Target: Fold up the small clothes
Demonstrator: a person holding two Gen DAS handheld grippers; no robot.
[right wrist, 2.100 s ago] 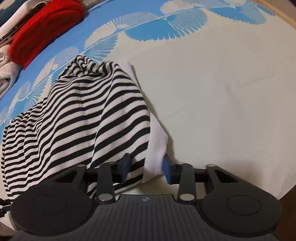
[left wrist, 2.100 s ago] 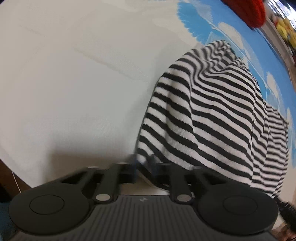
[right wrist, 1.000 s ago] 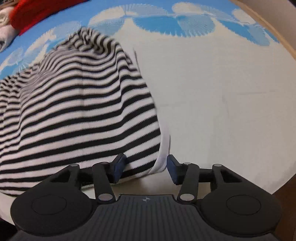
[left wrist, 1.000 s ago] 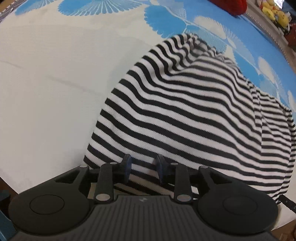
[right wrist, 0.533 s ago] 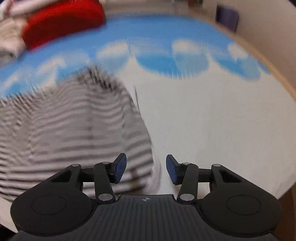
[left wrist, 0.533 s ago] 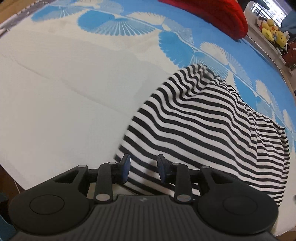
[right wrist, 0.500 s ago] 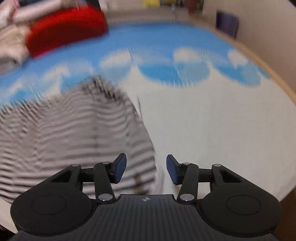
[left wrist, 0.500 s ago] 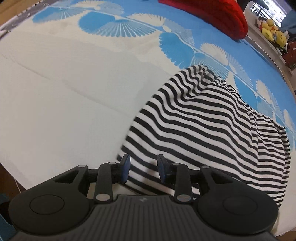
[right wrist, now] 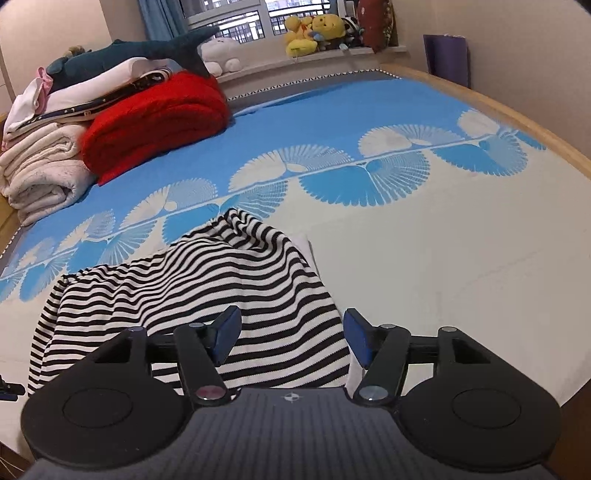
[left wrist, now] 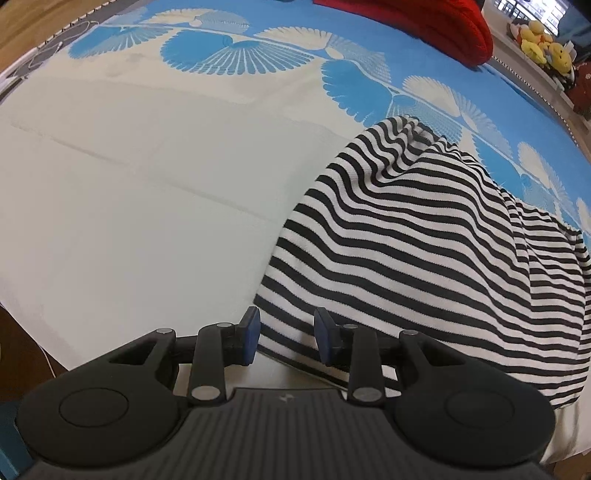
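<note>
A black-and-white striped garment (left wrist: 424, 240) lies folded over on the cream part of the bed cover (left wrist: 129, 221), its far end bunched up. In the left wrist view my left gripper (left wrist: 286, 336) hovers over the garment's near left corner, pads apart and pressing on nothing. In the right wrist view the striped garment (right wrist: 221, 280) shows a white edge on its right side. My right gripper (right wrist: 291, 334) hangs above the near right part, its jaws opening, with nothing held between them.
A folded red blanket (right wrist: 159, 118) and a stack of white bedding (right wrist: 40, 173) sit at the far left of the bed. Plush toys (right wrist: 314, 33) line the window sill. The bed's wooden edge (right wrist: 517, 114) runs along the right.
Both grippers have let go of the garment, which now lies flat. The right gripper has risen and tipped up, bringing the room into view, and its jaws stand wider. The left has drawn back slightly.
</note>
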